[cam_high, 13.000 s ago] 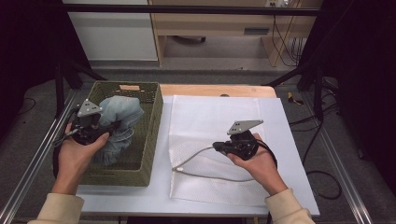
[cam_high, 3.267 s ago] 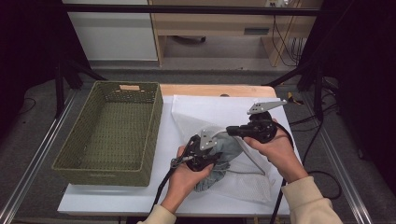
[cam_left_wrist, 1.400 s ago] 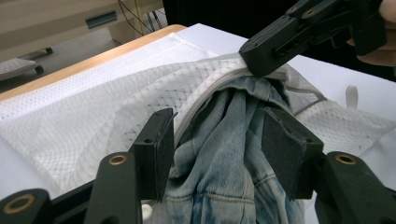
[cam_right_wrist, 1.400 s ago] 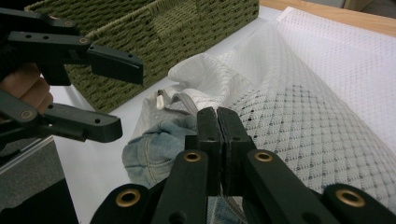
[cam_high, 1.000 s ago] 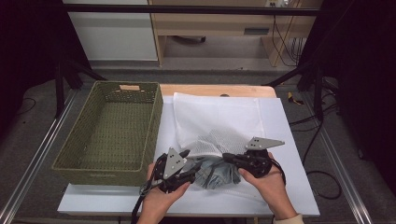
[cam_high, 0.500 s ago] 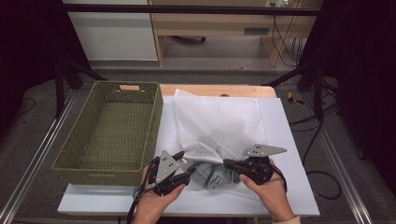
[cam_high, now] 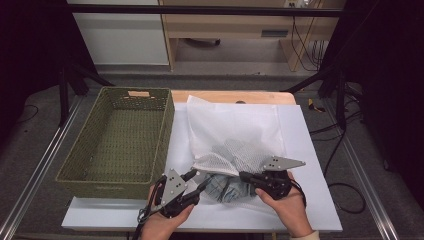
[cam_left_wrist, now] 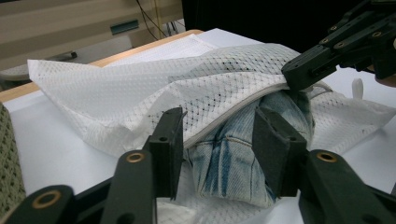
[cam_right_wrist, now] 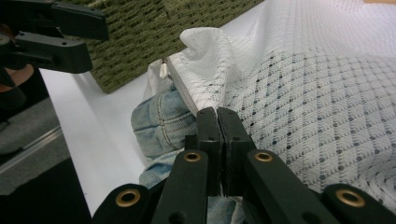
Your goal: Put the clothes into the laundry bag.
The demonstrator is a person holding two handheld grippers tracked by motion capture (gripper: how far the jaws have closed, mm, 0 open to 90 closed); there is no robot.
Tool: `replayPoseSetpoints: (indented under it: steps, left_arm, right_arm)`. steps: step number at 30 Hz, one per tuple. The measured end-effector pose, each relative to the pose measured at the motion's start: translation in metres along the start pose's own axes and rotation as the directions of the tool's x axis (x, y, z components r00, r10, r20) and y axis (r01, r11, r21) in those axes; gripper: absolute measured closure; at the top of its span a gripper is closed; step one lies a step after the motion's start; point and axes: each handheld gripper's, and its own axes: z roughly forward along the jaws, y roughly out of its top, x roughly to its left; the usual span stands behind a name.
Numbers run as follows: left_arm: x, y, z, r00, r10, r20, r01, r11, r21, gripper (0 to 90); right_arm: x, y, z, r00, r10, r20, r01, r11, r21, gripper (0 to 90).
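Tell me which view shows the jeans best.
The left gripper view: the folded jeans sit close up, half out from under the mesh bag, seams and fading plain. The right gripper view shows a cuff-like edge beside the bag's rim. The high view shows a small blue patch between the two tools.

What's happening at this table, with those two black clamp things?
A person is stuffing a bundle of faded blue denim clothing into a white mesh laundry bag on the white table. The right gripper is shut on the bag's edge, holding the mouth up. The left gripper sits with its jaws on either side of the denim; they have just been closing, not yet pressing. The woven green basket stands beside them.
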Motion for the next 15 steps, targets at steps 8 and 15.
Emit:
replayPoseSetpoints:
  steps: [8, 15]
  left_arm:
    - [-0.015, -0.012, 0.007, 0.9971, -0.024, 0.072, 0.023, 0.9995, 0.021, 83.1]
    - [-0.039, -0.021, 0.019, 0.9907, -0.007, 0.136, -0.002, 0.9978, 0.066, 90.0]
  right_arm:
    - [0.001, -0.002, 0.001, 0.9991, -0.026, 0.032, 0.026, 1.0, 0.004, 89.0]
    - [-0.002, -0.003, 0.004, 0.999, -0.028, 0.035, 0.028, 1.0, 0.011, 89.0]
